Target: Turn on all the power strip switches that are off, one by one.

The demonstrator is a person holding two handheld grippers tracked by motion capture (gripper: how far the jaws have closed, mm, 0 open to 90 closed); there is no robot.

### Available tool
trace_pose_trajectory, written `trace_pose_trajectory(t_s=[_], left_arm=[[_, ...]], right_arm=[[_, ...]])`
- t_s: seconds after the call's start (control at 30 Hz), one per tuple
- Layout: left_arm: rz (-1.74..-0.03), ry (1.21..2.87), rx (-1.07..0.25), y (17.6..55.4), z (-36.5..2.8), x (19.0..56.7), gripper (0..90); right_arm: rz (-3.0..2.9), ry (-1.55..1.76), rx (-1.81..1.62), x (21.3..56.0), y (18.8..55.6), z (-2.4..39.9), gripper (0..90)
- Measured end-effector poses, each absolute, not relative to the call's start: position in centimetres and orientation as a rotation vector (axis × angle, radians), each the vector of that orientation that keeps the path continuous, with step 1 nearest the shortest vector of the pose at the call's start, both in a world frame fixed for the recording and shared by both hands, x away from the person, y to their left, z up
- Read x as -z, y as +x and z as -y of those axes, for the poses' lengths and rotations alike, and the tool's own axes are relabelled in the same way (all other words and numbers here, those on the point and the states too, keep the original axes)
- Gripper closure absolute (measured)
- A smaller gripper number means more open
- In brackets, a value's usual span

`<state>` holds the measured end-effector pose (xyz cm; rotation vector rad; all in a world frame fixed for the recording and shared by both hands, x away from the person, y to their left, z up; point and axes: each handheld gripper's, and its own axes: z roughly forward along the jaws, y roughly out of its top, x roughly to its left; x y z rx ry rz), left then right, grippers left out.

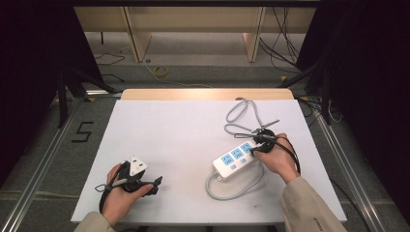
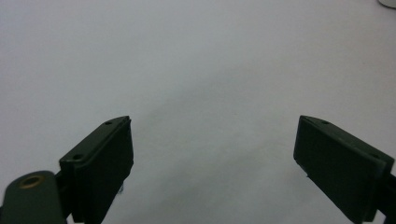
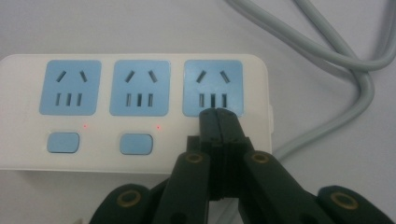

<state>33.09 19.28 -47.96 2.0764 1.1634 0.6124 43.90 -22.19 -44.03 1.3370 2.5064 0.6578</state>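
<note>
Right now the power strip (image 3: 135, 107) lies on the table's right half, its long side slanting up toward your right gripper (image 3: 218, 114). Those jaws are pressed together, tips at the end socket's button spot. Your left gripper (image 2: 212, 154) waits far off, jaws wide apart.

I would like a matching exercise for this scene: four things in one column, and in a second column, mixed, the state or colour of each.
Things:
1. left gripper
2. right gripper
3. power strip
4. power strip cable

States or colours:
A. grey, lying in loops on the table
B. jaws shut, tips at a blue socket
C. jaws wide open, nothing between them
D. white, with three blue sockets

Pairs: 1-C, 2-B, 3-D, 4-A
</note>
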Motion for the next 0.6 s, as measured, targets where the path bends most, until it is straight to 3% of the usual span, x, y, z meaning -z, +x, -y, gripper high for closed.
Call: trace_pose_trajectory(t_s=[0.6], left_arm=[[-1.166, 2.082, -0.608, 33.14, -19.26, 48.04, 11.8]], right_arm=[[-2.495, 1.315, -0.683, 43.98, 43.68, 22.62, 90.0]])
